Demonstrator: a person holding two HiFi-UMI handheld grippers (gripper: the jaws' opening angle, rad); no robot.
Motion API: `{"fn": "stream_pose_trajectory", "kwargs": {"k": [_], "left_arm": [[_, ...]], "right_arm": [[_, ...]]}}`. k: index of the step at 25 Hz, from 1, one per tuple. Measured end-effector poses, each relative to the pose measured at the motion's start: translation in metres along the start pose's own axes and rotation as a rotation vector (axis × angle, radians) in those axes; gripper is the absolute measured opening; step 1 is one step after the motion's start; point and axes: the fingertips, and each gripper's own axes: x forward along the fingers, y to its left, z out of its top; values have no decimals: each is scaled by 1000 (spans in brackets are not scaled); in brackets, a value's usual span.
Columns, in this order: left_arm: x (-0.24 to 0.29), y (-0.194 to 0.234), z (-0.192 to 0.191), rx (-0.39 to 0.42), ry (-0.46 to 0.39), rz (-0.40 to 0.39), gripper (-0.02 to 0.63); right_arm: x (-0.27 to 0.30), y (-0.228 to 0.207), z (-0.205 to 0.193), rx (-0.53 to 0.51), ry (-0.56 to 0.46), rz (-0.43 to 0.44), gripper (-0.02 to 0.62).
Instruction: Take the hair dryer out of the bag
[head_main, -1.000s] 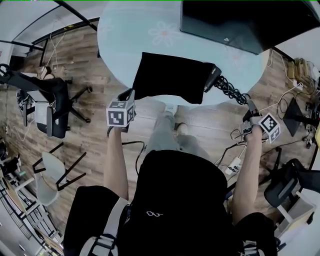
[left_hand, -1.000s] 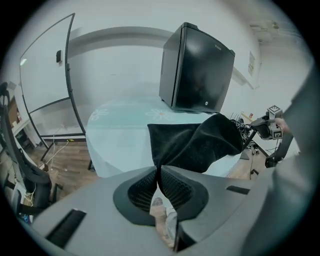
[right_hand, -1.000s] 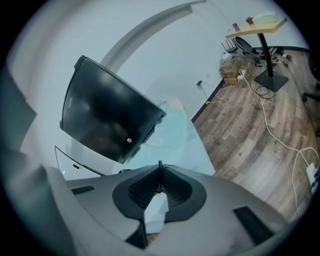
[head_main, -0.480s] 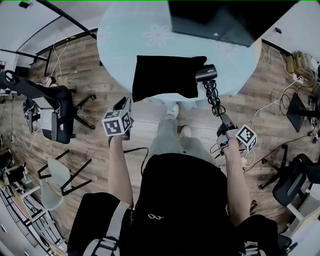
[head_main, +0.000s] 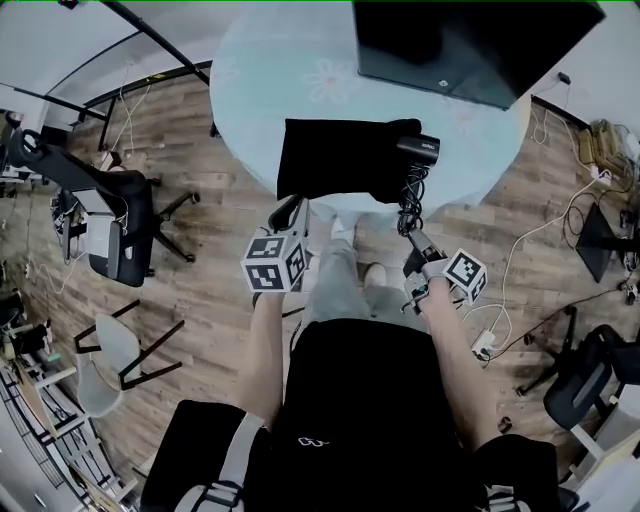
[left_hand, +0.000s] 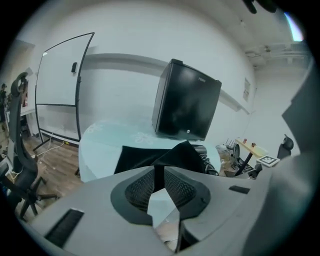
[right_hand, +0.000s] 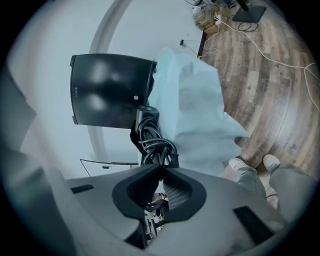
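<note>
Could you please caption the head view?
Right gripper holds the coiled cord of a hair dryer poking from a black bag.

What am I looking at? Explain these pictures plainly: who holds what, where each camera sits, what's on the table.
There is no robot here: a person holds a two-jaw gripper in each hand. The head view looks steeply down from a camera on their head. Each gripper view comes from a camera riding on one gripper and looks along its jaws. On the round pale table lie a black bag, a hair dryer at the bag's right end, and a big black box. The left gripper pinches a fold of the bag, its jaws having just opened slightly. The right gripper is shut on the dryer's coiled cord.
</note>
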Motion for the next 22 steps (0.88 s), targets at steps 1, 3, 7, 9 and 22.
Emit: {"fn": "stream_pose_trajectory", "kwargs": {"k": [1, 3, 7, 9, 22], "left_arm": [[1, -12, 6, 3, -15, -22, 77], [4, -33, 17, 9, -40, -65, 77], [12, -58, 35, 31, -68, -119, 77], [15, -65, 44, 34, -79, -134, 75], [23, -93, 85, 38, -156, -129, 18]], "right_arm": [[5, 4, 2, 5, -7, 10, 23], [14, 10, 9, 2, -24, 13, 25], [35, 19, 28, -18, -57, -3, 23], [41, 23, 37, -46, -81, -10, 23], [14, 28, 39, -846, 33, -325, 84]]}}
